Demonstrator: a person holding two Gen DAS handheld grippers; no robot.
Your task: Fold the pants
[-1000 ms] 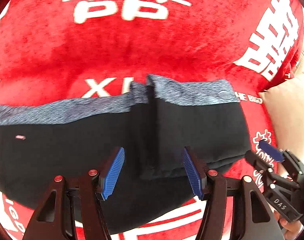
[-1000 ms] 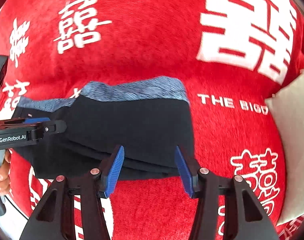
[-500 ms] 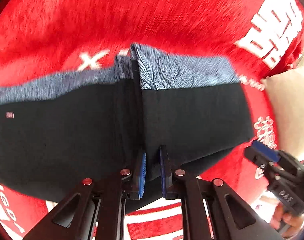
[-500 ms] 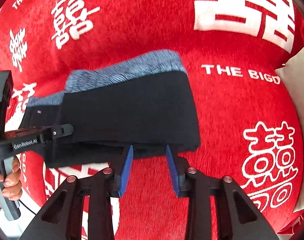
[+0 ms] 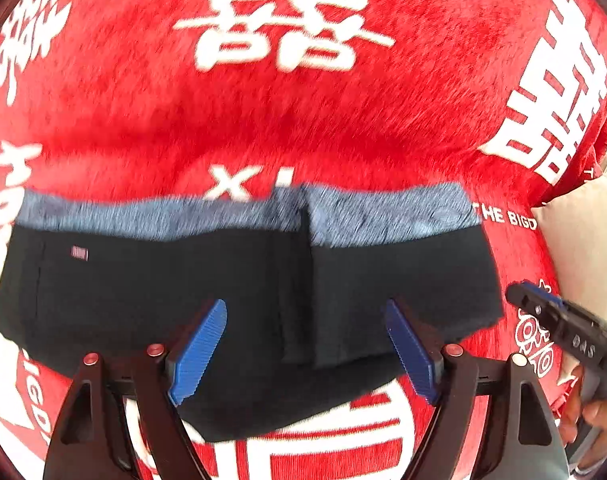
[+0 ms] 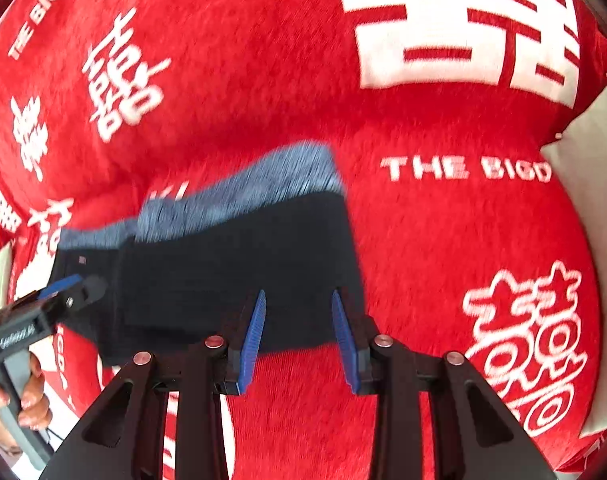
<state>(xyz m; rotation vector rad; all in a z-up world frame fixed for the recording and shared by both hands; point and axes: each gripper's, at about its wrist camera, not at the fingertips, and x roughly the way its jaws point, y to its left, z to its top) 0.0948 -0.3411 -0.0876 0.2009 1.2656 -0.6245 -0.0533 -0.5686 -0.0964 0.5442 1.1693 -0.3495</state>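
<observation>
Since the earlier frame the left gripper [image 5: 305, 350] has released and lifted, jaws opening on nothing, the right gripper [image 6: 297, 340] part-open and empty, while the black fabric pants with a grey-blue waistband [image 5: 231, 292] lie folded on the red plush blanket with white characters [image 5: 287, 120], seemingly one fold remaining.

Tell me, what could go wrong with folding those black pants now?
1. The left hand-held gripper is opening with nothing pinched, so the folded flap of the pants may slip back open.
2. The right hand-held gripper hovers over the pants' near edge with jaws apart; a grab there might catch only the top layer.
3. The fuzzy red blanket could drag on the cloth and wrinkle it.
</observation>
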